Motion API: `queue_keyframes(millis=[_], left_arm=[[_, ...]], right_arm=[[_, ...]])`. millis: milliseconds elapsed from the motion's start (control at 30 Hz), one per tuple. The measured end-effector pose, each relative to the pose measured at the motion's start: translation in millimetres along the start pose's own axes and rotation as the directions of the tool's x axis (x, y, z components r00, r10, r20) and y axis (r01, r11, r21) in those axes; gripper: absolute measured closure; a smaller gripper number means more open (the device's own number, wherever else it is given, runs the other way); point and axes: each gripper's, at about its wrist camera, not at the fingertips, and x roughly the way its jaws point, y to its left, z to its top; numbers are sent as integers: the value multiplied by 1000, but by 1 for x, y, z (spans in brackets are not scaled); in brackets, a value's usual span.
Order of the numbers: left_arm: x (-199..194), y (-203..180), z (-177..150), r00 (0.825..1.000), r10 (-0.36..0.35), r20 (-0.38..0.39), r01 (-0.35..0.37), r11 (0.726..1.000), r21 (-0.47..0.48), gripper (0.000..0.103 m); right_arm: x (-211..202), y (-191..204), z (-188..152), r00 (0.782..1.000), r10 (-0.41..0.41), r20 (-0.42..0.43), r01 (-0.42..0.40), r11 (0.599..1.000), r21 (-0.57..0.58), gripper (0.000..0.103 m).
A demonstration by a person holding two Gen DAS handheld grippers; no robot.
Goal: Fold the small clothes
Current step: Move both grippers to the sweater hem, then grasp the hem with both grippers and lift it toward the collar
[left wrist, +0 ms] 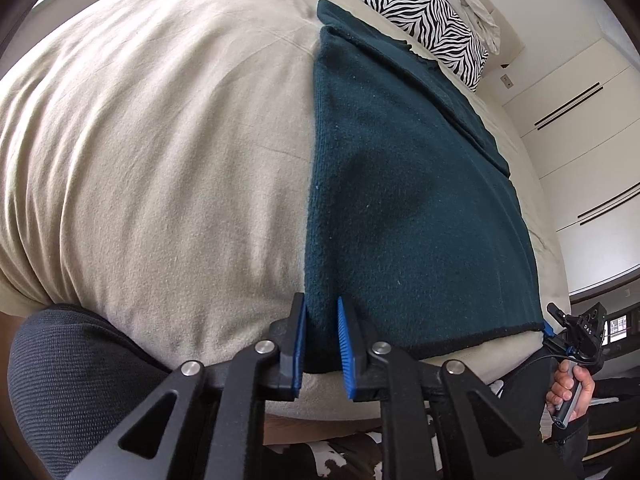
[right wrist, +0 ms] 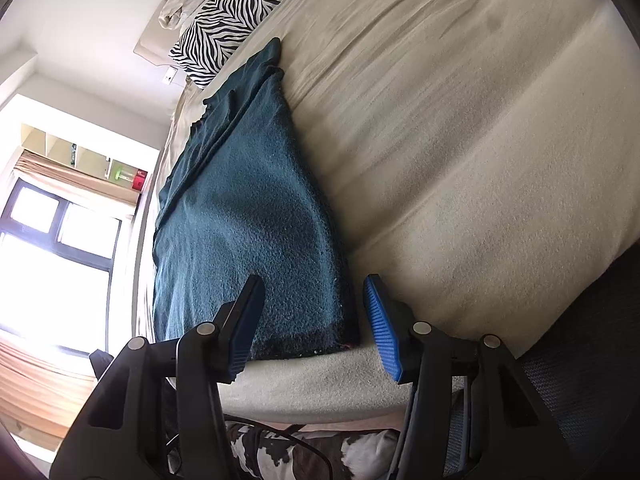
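A dark teal cloth (left wrist: 408, 200) lies flat on a beige bed (left wrist: 160, 160). The left gripper (left wrist: 322, 312) pinches its near corner at six o'clock; the right gripper (right wrist: 314, 292), jaws apart, straddles the other near corner.

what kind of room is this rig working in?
Most likely a bedroom: a wide bed under a beige sheet, a zebra-print pillow at its head, and white built-in wardrobe doors alongside. A dark teal garment lies on the bed.

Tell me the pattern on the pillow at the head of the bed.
Black-and-white zebra stripes on the pillow, clearest in the left wrist view.
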Motion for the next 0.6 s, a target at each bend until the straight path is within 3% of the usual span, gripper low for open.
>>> queue_keyframes(millis=[167,333,467,600], left_arm=[[-3,2,-2,1000,-18,-4,18,1000,-6,95],[-7,6,-3,998,-53,12,54,998,-45,96],[-15,10,-4,992,-114,46,117,989,-94,97],[-28,15,-2,974,-202,100,216,964,-155,97]], right_arm=[[3,-1,-2,1000,-21,-17,21,1000,-9,72],[6,-3,-3,997,-61,-36,60,998,-22,93],[3,0,-5,997,-68,-37,67,997,-36,96],[-2,5,-6,999,-34,-25,34,999,-21,97]])
